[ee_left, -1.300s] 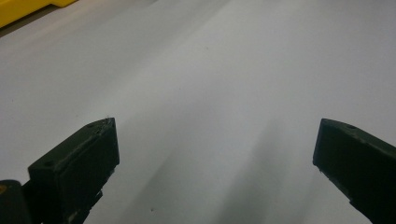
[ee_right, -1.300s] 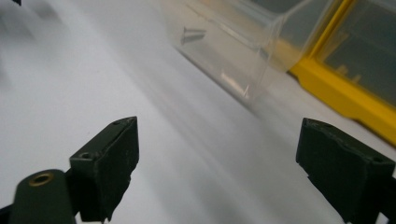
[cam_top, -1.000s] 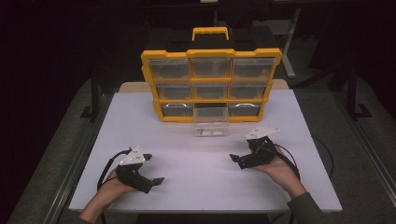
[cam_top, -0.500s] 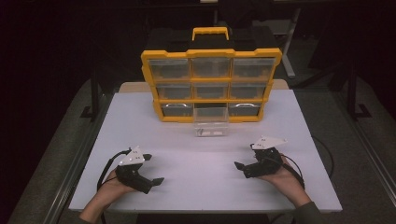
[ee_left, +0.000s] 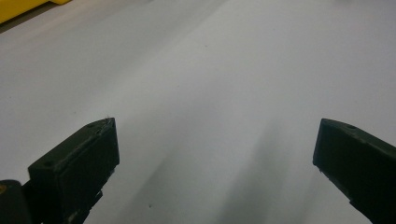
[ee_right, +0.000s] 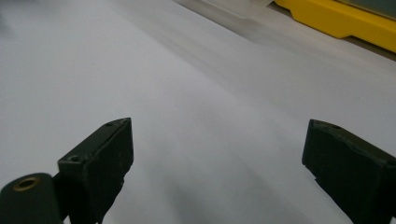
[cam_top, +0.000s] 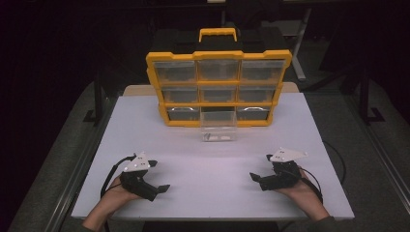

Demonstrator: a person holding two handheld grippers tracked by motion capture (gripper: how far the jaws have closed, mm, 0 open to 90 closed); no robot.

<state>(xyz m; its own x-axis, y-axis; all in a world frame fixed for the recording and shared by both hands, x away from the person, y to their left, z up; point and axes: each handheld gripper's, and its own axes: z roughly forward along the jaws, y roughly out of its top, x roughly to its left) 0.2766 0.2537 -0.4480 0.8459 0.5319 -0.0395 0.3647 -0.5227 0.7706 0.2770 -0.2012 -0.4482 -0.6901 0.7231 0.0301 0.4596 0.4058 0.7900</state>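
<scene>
A yellow organizer case (cam_top: 218,88) with clear drawers stands upright at the back of the white table (cam_top: 203,164). Its bottom middle drawer (cam_top: 218,126) is pulled out toward me and looks see-through. My left gripper (cam_top: 158,176) rests near the table's front left, held by a hand, open with nothing between its jaws; in the left gripper view (ee_left: 215,154) only bare table lies between them. My right gripper (cam_top: 262,169) sits near the front right, also open and empty. The right gripper view (ee_right: 217,156) shows the case's yellow edge (ee_right: 341,21) far ahead.
A black box with a yellow handle (cam_top: 218,34) stands behind the case. Dark floor and table legs (cam_top: 99,96) surround the table. Cables (cam_top: 333,159) trail from the grippers off the table's sides.
My right gripper has drawn back toward the front edge and a little to the right. The left gripper has stayed put.
</scene>
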